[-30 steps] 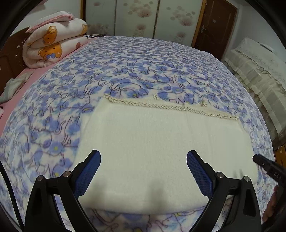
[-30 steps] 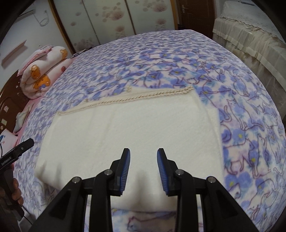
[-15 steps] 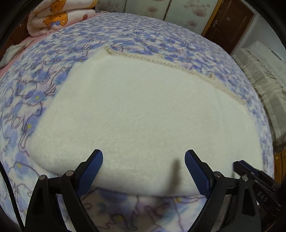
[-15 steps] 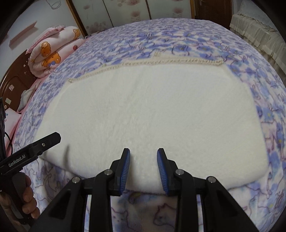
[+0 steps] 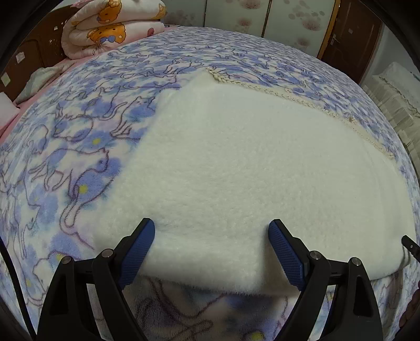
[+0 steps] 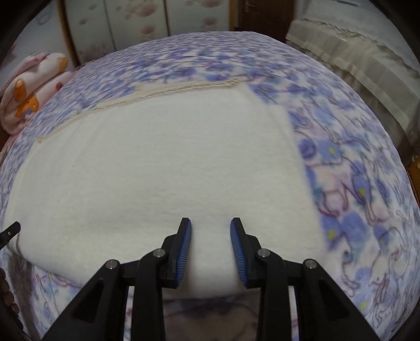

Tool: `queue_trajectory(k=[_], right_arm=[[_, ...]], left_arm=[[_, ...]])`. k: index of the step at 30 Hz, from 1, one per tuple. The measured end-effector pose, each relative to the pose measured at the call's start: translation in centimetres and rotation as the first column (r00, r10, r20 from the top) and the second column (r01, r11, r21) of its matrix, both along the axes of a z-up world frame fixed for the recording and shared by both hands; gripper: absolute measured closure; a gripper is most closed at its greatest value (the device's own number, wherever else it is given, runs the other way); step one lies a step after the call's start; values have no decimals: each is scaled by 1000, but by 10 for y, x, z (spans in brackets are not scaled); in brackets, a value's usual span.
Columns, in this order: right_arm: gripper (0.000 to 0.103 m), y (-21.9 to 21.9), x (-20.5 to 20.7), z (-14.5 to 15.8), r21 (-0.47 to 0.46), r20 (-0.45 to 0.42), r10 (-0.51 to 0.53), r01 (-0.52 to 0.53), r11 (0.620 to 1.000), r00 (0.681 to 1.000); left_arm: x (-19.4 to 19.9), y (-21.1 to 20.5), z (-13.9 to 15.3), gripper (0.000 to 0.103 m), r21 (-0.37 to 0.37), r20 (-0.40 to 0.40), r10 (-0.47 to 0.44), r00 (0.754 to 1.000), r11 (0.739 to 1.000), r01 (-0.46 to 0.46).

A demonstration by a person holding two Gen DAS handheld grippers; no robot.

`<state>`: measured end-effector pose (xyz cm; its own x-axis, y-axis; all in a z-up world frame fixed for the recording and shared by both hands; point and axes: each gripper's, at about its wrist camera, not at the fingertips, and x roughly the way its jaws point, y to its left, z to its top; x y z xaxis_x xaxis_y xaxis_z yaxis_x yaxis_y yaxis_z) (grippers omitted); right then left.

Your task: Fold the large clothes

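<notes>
A cream fleece garment (image 5: 249, 168) with a braided trim (image 5: 288, 97) along its far edge lies folded flat on the bed; it also shows in the right wrist view (image 6: 162, 168). My left gripper (image 5: 211, 230) is wide open and low over the garment's near edge, left part. My right gripper (image 6: 210, 228) is partly open and empty, its blue pads (image 6: 183, 244) over the near edge toward the garment's right side. Each gripper's tip shows at the edge of the other's view.
The bed is covered by a blue and purple cat-print blanket (image 5: 78, 162). A rolled bear-print quilt (image 5: 110, 28) lies at the far left. Wardrobe doors (image 5: 236, 13) and a brown door (image 5: 349, 34) stand behind. A beige covered sofa (image 6: 367, 60) is to the right.
Both grippers have dropped closer to the garment's near edge. The left one has shifted left, the right one right. Neither has changed its opening.
</notes>
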<state>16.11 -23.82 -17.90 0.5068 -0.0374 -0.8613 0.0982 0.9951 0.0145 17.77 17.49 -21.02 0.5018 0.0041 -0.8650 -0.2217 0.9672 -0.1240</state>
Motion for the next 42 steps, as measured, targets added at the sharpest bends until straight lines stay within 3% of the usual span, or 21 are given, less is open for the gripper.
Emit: queue_trajectory(k=[6, 18, 25, 35, 42], right_arm=[[71, 0, -5, 0, -10, -7, -22, 22, 1000, 1000], [53, 11, -9, 1, 17, -14, -23, 23, 1000, 1000], [53, 20, -18, 6, 56, -19, 2, -1, 998, 1000], [53, 40, -33, 17, 110, -6, 61, -60, 992, 998], [53, 53, -45, 28, 132, 15, 99, -101, 986, 995]], left_arm=[[3, -2, 1, 15, 5, -8, 9, 1000, 1000, -9], [-3, -7, 4, 14, -10, -30, -9, 1000, 1000, 8], [-12, -12, 10, 14, -42, -35, -29, 999, 999, 27], [-31, -18, 18, 14, -191, -71, -55, 996, 981, 40], [-48, -23, 27, 14, -186, -69, -64, 996, 981, 50]])
